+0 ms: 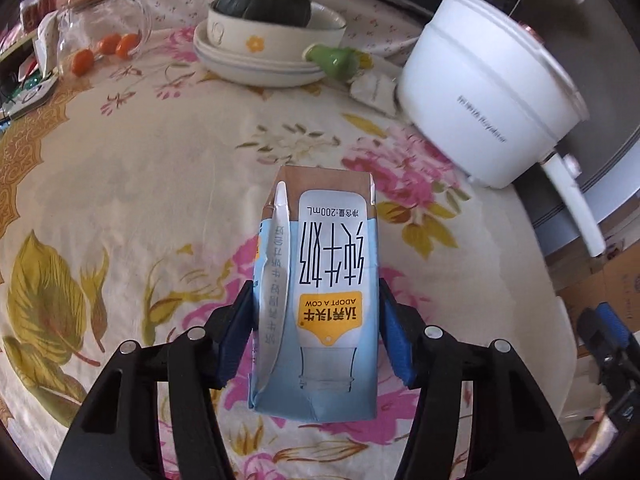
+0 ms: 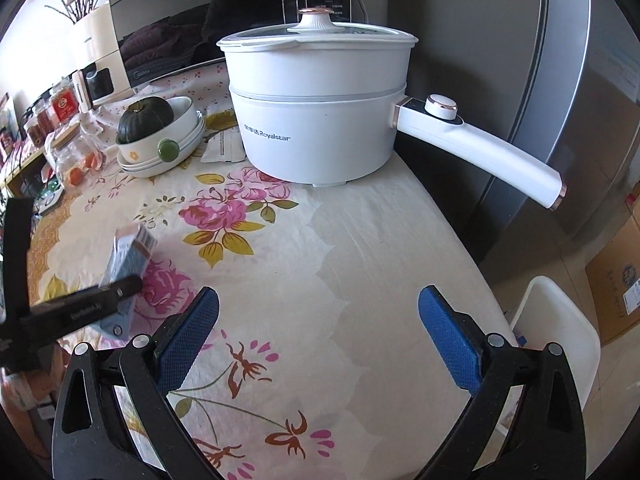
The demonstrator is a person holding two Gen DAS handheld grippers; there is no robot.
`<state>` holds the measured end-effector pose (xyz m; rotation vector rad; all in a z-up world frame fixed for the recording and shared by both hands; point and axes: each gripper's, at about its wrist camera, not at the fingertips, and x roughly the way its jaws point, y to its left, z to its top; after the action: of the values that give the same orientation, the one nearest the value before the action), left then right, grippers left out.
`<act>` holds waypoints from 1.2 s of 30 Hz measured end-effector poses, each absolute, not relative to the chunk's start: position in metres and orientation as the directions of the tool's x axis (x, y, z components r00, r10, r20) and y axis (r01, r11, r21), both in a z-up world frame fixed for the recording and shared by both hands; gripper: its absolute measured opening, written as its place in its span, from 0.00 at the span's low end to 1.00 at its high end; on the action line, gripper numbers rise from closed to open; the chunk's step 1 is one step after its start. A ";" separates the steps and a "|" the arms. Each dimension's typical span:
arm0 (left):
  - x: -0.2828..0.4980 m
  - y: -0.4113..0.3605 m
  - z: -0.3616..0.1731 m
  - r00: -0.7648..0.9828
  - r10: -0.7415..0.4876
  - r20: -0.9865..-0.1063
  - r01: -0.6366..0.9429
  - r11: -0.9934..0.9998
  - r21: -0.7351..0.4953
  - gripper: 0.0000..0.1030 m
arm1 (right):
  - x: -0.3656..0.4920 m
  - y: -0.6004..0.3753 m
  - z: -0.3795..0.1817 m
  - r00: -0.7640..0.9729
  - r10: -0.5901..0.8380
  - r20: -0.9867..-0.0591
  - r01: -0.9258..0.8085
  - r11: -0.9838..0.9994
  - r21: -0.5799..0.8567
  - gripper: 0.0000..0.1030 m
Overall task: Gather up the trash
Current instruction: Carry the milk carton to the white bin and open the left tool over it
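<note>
- The carton [image 1: 316, 292] sat between the left gripper's [image 1: 316, 336] fingers, above the table [image 1: 160, 184].
- Behind it, the bowl [image 1: 276, 32] held a squash [image 1: 264, 0] and sat on plates [image 1: 256, 68].
- The pot [image 2: 320, 120] stood right of the bowl, the jar [image 1: 100, 36] left of it.
- The right gripper [image 2: 319, 334] hung over the table's near edge, right of the carton.

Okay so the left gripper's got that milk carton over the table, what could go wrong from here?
1. The left gripper pinches the milk carton only near one end; most of it juts forward, so it could pivot or slip out.
2. The carton has a loose flap along one side, so leftover milk might drip onto the floral tablecloth.
3. A swing to the right could bump the white electric pot or its long handle.
</note>
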<state>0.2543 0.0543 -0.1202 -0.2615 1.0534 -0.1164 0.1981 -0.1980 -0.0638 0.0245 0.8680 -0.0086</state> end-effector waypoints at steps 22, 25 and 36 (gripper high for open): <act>0.215 -0.038 -0.029 0.715 -0.454 -0.531 0.250 0.876 -0.413 0.56 | 0.150 -0.264 -0.033 0.749 -0.191 -0.635 0.236 0.972 -0.013 0.93; 0.207 -0.057 -0.025 0.714 -0.475 -0.515 0.287 0.869 -0.403 0.56 | 0.141 -0.279 -0.030 0.749 -0.231 -0.621 0.277 0.961 -0.022 0.93; 0.183 -0.131 -0.014 0.665 -0.569 -0.484 0.425 0.821 -0.380 0.56 | 0.104 -0.349 -0.025 0.706 -0.381 -0.597 0.443 0.895 -0.047 0.93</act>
<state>0.1826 -0.1306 -0.0137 -0.2437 0.6265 -0.5674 0.1036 -0.3485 -0.0248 0.1027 0.6392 -0.4586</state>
